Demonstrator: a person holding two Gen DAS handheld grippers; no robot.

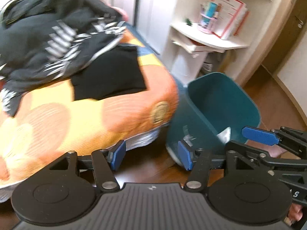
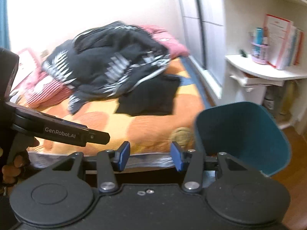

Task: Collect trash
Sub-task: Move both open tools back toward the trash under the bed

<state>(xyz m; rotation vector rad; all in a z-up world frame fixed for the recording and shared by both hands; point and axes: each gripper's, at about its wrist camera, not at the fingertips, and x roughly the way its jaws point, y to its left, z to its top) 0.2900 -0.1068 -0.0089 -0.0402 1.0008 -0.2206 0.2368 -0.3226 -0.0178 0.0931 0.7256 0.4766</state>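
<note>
Landmark: I take the teal bin (image 1: 220,111) as my reference – it stands on the wooden floor (image 1: 276,99) at the corner of the bed (image 1: 96,111), mouth tipped toward my cameras.

Trash: a pale, crumpled scrap (image 1: 225,134) lies inside the bin, low against the near wall (wrapper or tissue – too blurred for me to say). I see no other loose trash on the bed or on the floor around the bin.

Left gripper (image 1: 151,156): jaws parted, nothing between the blue pads (image 1: 185,157); it hangs just short of the bin's near-left corner, pointing steeply down.

Right gripper (image 2: 150,156): jaws moderately wide and empty. From the left wrist view its blue fingertip (image 1: 259,135) sits at the bin's near rim, on the side away from the bed.

Key relation: the bin lies ahead and to the right of both pairs of tongs. Its long axis runs away from me, roughly along the side of the bed. I judge the right hand nearer the mouth, the left nearer the outer wall.

Clutter: dark patterned clothing (image 2: 107,61) is heaped on the bed beyond the bin; a white shelf unit (image 2: 264,71) stands behind the bin. Neither looks like trash to me.

Judgement: both hands are free, so the next move is a search for a further item – none is in view.
</note>
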